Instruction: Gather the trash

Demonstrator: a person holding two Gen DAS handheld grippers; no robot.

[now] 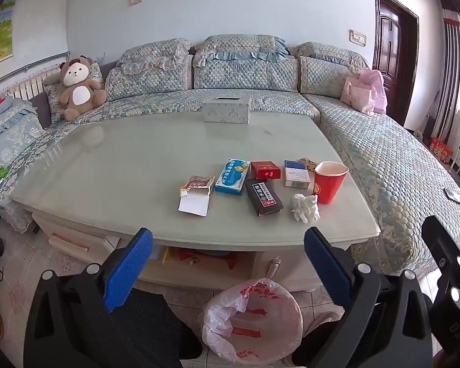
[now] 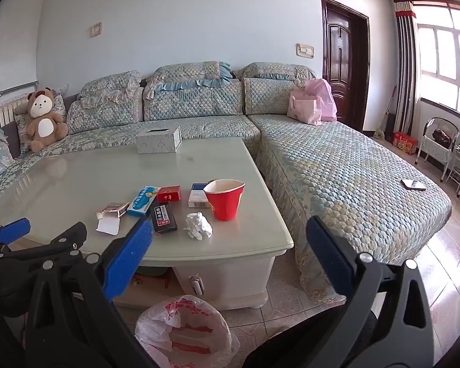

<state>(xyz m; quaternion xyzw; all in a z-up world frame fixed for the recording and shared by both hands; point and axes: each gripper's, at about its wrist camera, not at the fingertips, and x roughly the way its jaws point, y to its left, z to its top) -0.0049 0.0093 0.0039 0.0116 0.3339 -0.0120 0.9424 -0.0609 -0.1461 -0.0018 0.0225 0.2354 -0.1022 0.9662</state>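
Both my grippers, left gripper and right gripper, spread wide, nothing between the pads, hovering short of the table's near edge. Trash sits near-right on it: crumpled tissue, red cup, several small boxes, probably empty. Bag-lined bin on the floor below me.

The left half of the desk lies bare, open to a hand-held gripper from the near edge. On the right, boxes sit packed close together, with the cup and the tissue wad just beside them. The tissue box stands alone at the far edge. The bin sits on the floor before the desk.
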